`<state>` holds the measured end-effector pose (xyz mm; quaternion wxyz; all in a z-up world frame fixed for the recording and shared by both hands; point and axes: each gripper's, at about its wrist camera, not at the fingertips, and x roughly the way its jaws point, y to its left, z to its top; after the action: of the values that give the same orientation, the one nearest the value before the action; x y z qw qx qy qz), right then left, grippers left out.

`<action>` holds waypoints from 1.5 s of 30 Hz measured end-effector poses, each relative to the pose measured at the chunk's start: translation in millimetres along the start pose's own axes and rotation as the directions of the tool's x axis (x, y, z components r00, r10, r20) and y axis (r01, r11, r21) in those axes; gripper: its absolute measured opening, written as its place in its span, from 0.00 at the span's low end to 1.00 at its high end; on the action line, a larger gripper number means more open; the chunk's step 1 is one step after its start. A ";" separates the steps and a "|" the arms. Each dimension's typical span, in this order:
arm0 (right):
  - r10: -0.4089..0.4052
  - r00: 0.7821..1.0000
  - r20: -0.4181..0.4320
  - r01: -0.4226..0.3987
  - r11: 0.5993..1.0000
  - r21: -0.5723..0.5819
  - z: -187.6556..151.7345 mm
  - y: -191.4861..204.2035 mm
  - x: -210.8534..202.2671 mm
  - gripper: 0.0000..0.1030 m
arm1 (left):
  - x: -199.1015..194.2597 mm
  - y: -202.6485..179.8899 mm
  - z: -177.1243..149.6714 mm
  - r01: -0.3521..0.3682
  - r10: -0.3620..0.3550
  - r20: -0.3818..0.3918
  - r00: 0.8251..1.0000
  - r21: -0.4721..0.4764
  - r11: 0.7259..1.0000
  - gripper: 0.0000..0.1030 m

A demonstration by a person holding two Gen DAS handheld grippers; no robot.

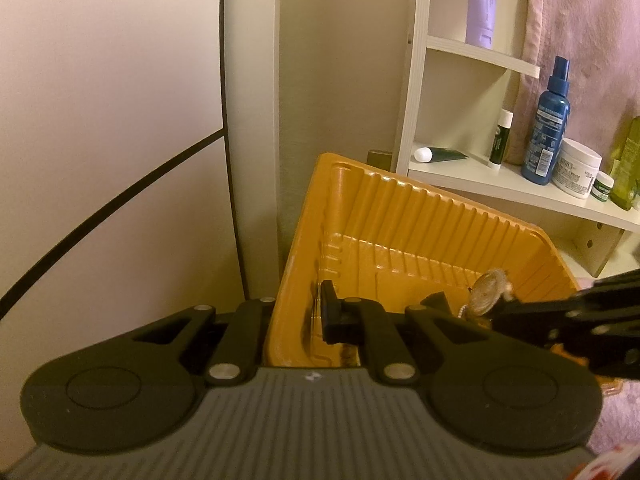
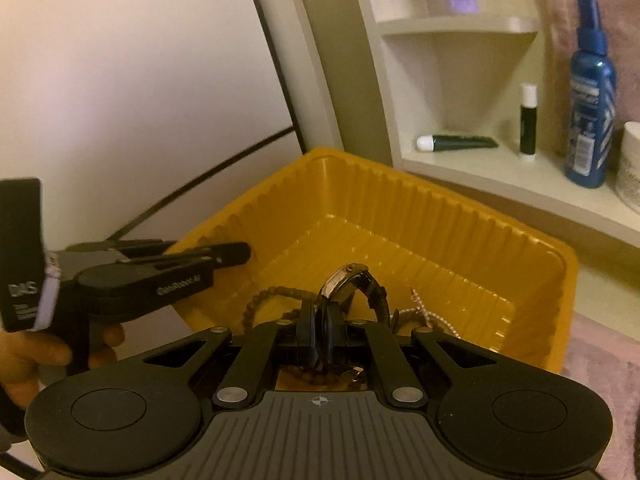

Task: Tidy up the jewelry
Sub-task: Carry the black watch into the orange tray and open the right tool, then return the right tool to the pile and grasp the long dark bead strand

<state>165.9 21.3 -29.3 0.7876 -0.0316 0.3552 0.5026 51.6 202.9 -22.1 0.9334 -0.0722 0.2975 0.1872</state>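
Note:
A yellow ribbed plastic tray [image 1: 420, 216] [image 2: 460, 216] stands in front of a white shelf. My left gripper [image 1: 296, 312] is shut on the tray's left wall, one finger [image 1: 330, 312] inside it; it also shows in the right wrist view [image 2: 232, 254]. My right gripper [image 2: 320, 328] is shut on the black strap of a wristwatch [image 2: 352, 280] and holds it over the tray; it enters the left wrist view from the right [image 1: 520, 312] with the watch face [image 1: 490, 292]. A brown bead bracelet [image 2: 264, 300] and a pearl chain [image 2: 432, 316] lie in the tray.
The white shelf unit [image 1: 460, 176] holds a blue spray bottle [image 1: 546, 128], a white cream jar [image 1: 576, 168], a green tube [image 1: 440, 155], a small stick [image 1: 500, 136] and green bottles. A pink towel [image 1: 580, 40] hangs behind. A pale wall with a black cable [image 1: 100, 208] is on the left.

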 end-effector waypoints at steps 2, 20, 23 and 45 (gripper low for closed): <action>-0.008 1.000 0.002 0.008 1.000 0.007 -3.0 -5.0 0.7 0.05 | 1.0 0.4 0.0 -0.002 0.002 -0.005 1.000 -0.005 1.000 0.08; -0.046 0.997 0.062 0.039 0.994 0.102 -11.0 -23.1 -46.3 0.52 | 5.1 -0.9 1.2 -0.005 0.005 -0.012 1.000 -0.009 1.000 0.08; -0.081 0.995 0.064 0.073 0.990 0.121 -21.1 -31.1 -62.7 0.52 | 5.7 -0.9 1.2 -0.004 0.004 -0.012 1.000 -0.011 1.000 0.08; -0.469 0.880 -0.074 0.468 0.830 0.305 -99.8 -136.2 -188.4 0.67 | 5.9 -2.0 1.3 -0.017 0.017 -0.013 1.000 -0.006 1.000 0.08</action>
<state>178.5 -231.4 -34.2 0.8819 0.0089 0.4105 0.2316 57.6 203.2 -24.4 0.9296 -0.0737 0.3035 0.1955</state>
